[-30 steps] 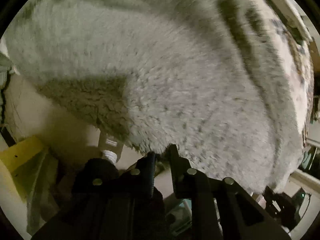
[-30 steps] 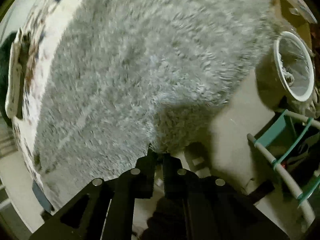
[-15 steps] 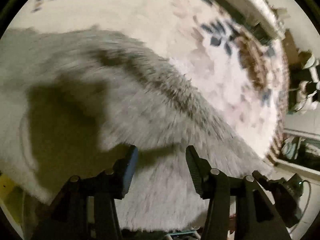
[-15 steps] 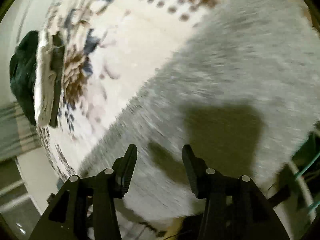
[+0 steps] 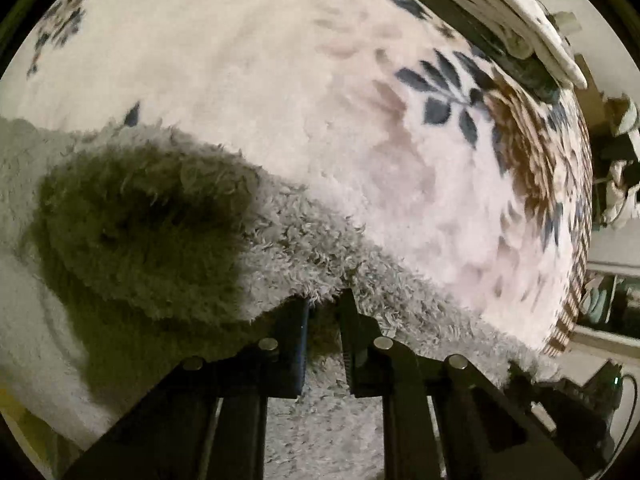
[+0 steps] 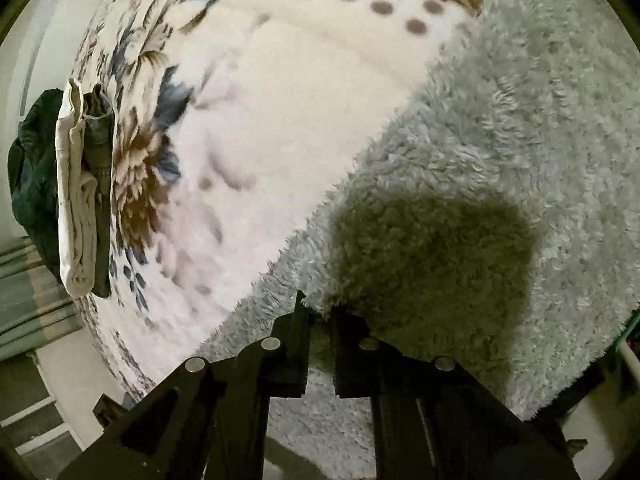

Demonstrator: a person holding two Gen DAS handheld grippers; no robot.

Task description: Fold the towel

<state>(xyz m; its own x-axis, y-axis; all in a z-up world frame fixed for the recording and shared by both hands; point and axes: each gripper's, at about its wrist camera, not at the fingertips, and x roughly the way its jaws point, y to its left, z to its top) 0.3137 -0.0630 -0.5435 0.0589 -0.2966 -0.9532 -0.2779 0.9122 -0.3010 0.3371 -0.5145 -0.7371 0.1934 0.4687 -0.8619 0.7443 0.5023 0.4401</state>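
Pinching the grey towel (image 5: 168,240) along its near folded edge, my left gripper (image 5: 324,300) and right gripper (image 6: 318,308) each have their fingers nearly closed on the pile. The towel lies just ahead of both tools on a floral blanket (image 6: 248,120); folded clothes (image 6: 76,200) sit far left of my right tool.

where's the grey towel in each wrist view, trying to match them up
Left wrist: the grey towel fills the lower left, its fluffy edge running down to the right, pinched in the left gripper.
Right wrist: the towel fills the right side and bottom, its edge pinched in the right gripper.
Shared landmark: the floral blanket under the towel, beyond its edge in both views.
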